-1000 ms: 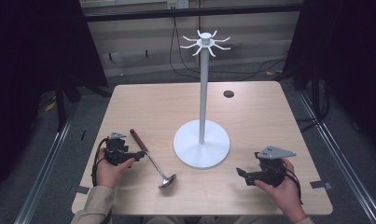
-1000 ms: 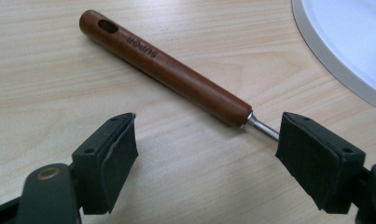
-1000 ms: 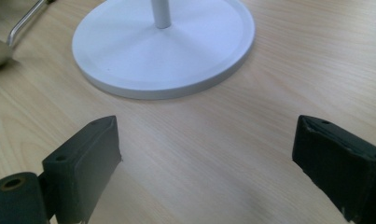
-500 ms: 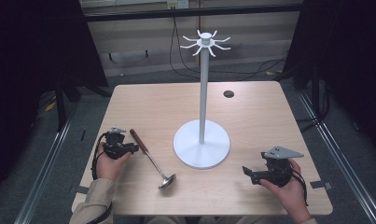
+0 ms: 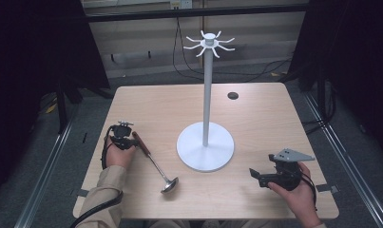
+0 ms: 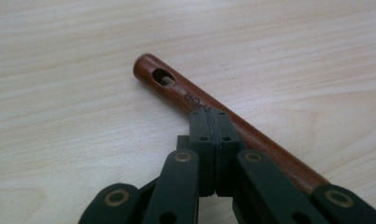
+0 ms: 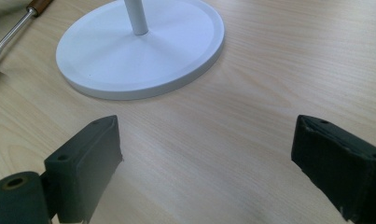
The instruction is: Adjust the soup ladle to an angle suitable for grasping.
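A ladle [image 5: 151, 159] with a brown wooden handle [image 6: 176, 91] and a steel bowl lies on the left of the table. My left gripper [image 5: 132, 142] sits at the top end of that handle. Its jaws have just been closing. In the left gripper view the left gripper [image 6: 216, 116] has its pads pressed flat together, and the handle runs behind the tips, not between them. My right gripper [image 5: 255, 176] is held low at the front right. It is open, and the right gripper [image 7: 209, 154] has bare tabletop between its pads.
A tall white stand [image 5: 207, 99] with a round base [image 7: 139, 51] and a ring of hooks on top rises from the middle of the wooden table [image 5: 265, 123]. A small dark round spot [image 5: 233, 95] marks the far right of the tabletop.
The left gripper's jaws went from wide open to closed, and the hand slid a little farther up the table beside the ladle's handle. The right hand barely shifted.
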`<state>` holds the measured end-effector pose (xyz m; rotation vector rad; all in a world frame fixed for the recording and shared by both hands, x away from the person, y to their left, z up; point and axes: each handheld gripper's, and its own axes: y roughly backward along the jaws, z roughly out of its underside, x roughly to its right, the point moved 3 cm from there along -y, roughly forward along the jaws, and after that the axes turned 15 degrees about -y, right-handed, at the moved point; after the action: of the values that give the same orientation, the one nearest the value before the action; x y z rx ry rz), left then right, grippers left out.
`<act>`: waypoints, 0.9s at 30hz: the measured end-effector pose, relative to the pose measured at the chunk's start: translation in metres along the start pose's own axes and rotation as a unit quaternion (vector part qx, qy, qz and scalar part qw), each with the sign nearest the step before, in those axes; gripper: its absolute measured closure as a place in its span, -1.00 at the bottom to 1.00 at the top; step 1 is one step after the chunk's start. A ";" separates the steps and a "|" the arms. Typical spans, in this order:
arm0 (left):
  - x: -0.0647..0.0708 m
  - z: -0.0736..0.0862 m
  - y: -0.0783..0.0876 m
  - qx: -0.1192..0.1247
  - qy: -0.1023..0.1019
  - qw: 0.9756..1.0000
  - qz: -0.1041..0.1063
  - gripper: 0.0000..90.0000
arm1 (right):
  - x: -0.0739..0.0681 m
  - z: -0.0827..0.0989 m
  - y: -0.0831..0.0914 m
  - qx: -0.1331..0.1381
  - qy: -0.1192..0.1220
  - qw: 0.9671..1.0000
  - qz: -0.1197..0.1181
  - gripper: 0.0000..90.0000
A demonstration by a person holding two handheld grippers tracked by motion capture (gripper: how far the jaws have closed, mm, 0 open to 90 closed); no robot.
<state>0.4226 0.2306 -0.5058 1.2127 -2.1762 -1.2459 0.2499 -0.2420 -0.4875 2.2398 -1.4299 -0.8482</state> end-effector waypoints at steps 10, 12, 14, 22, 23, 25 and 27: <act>0.016 -0.018 -0.017 0.023 0.005 1.000 0.020 0.85 | -0.003 -0.001 -0.001 0.002 0.005 1.000 -0.008 -0.83; 0.024 -0.028 -0.021 0.026 -0.002 0.999 0.029 0.83 | -0.003 0.000 -0.002 0.000 0.003 1.000 -0.009 -0.83; 0.026 -0.031 -0.022 0.024 -0.008 0.999 0.031 0.83 | -0.003 0.000 -0.002 -0.002 0.001 1.000 -0.009 -0.83; 0.043 -0.054 -0.030 0.020 -0.026 0.999 0.043 0.79 | -0.005 0.000 -0.003 -0.001 0.005 1.000 -0.013 -0.83; 0.044 -0.056 -0.031 0.018 -0.027 0.998 0.047 0.77 | -0.006 0.000 -0.003 -0.003 0.003 1.000 -0.013 -0.83; 0.047 -0.058 -0.033 0.016 -0.028 0.998 0.053 0.77 | -0.006 0.000 -0.004 -0.001 0.005 1.000 -0.015 -0.83; 0.050 -0.060 -0.034 0.020 -0.022 0.998 0.060 0.75 | -0.006 0.000 -0.004 0.000 0.005 1.000 -0.017 -0.83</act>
<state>0.4503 0.1505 -0.5061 1.0619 -2.2796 -1.1959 0.2508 -0.2350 -0.4877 2.2703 -1.3917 -0.8457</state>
